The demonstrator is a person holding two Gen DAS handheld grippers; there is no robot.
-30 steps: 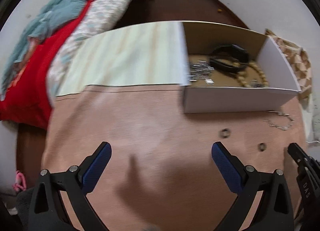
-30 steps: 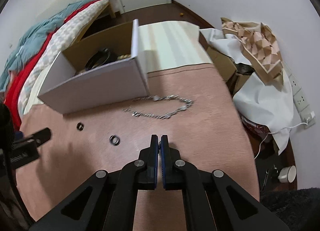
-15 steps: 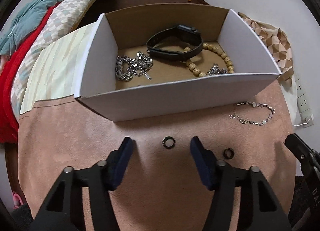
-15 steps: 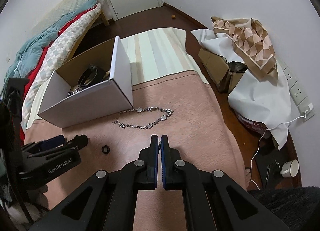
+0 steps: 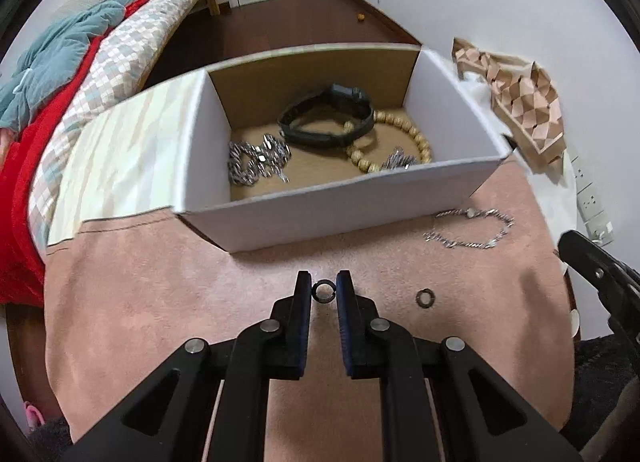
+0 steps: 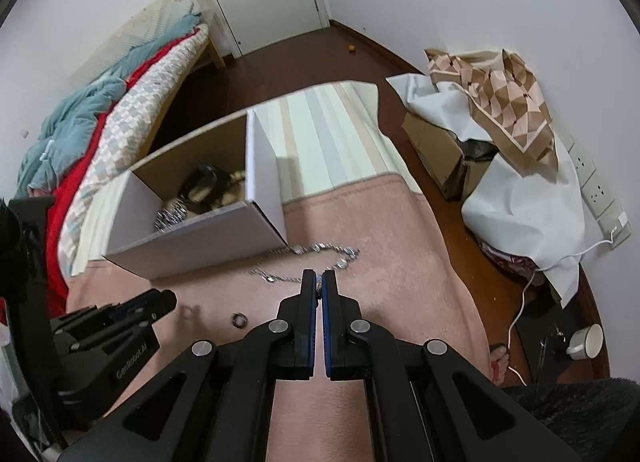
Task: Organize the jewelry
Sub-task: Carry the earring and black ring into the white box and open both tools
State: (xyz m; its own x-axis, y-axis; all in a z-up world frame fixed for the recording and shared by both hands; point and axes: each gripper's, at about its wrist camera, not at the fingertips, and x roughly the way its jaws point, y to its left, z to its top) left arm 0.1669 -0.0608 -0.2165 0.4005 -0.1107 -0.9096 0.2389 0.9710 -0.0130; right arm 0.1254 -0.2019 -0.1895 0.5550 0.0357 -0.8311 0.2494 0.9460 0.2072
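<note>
My left gripper (image 5: 324, 289) is shut on a small dark ring (image 5: 323, 291) just above the pink cloth. A second ring (image 5: 426, 297) lies to its right, also seen in the right wrist view (image 6: 239, 319). A silver chain bracelet (image 5: 468, 229) lies right of the white cardboard box (image 5: 340, 202), which holds a black watch (image 5: 328, 122), a wooden bead bracelet (image 5: 416, 142) and a silver chain (image 5: 256, 162). My right gripper (image 6: 319, 282) is shut and empty, its tips just in front of the chain bracelet (image 6: 312, 252).
A bed with red and teal bedding (image 5: 60, 82) lies to the left. A striped cloth (image 6: 328, 134) lies behind the box. White sheets and a patterned cloth (image 6: 508, 102) over a carton stand on the right, with a wall socket (image 6: 600, 194) and a cup (image 6: 586, 340) on the floor.
My left gripper has swung to face the box, moved onto the near ring and closed on it. My right gripper has moved forward to the chain bracelet, still shut.
</note>
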